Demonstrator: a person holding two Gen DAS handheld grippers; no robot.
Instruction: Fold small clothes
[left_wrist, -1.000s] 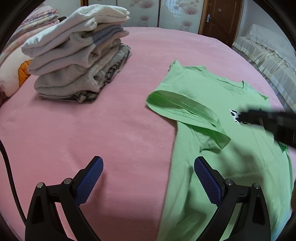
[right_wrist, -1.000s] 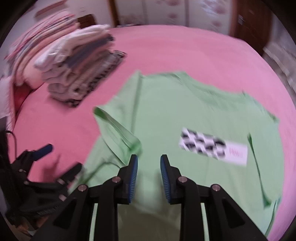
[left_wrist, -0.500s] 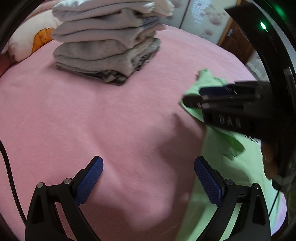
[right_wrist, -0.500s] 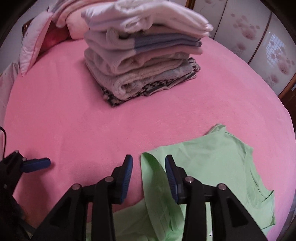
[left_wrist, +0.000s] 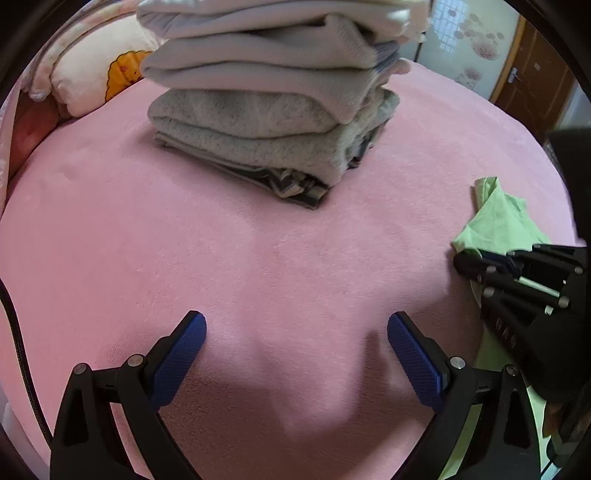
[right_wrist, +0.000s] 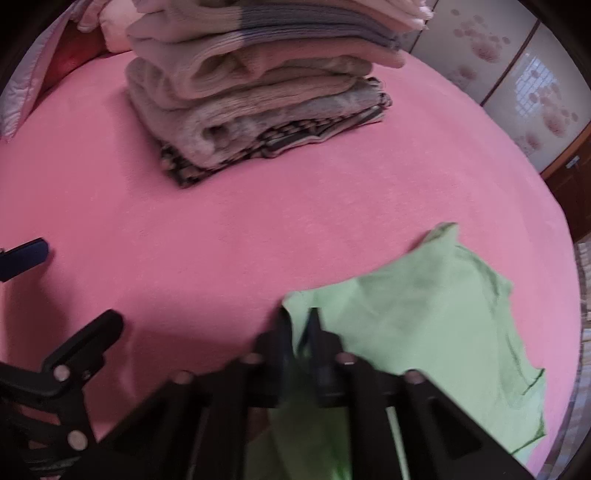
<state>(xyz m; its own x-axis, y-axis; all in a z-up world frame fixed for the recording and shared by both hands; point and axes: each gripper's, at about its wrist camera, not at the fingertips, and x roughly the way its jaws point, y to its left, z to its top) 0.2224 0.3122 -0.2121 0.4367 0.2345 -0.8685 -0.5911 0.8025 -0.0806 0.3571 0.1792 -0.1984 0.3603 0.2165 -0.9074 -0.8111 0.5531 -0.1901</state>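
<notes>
Where the pink blanket covers the bed, its nap is short, plush and faintly brushed, with soft dents near the lower edge.

Green T-shirt: thin, smooth jersey, pale green with darker stitched hems. It lies on the blanket in front of and to the right of the clothes stack, well apart from it. One corner points toward the stack; its near edge is bunched and lifted. No print or label shows on the visible part.

Right gripper: black plastic arms with metal pivot pins. Its jaws have just been closing and are now pressed together on a fold of the shirt's near edge, cloth pinched between them. In the left wrist view, raised letters show on its side, too blurred to read.

Left gripper: black frame, blue pads with a fine diamond grip texture. Jaws spread wide over bare blanket, nothing between them, apart from the shirt.

Stack of folded clothes: fuzzy grey fleece, ribbed cream and beige knits, one band of grey-blue, and a dark checked piece at the bottom. Edges rounded, pile slightly uneven.

Pillow: cream, puffy, with an orange frilled patch, behind and to the left of the stack.

Sliding doors: pale frosted panels with pink blossom prints.

Wooden door: brown, panelled, metal handle.
</notes>
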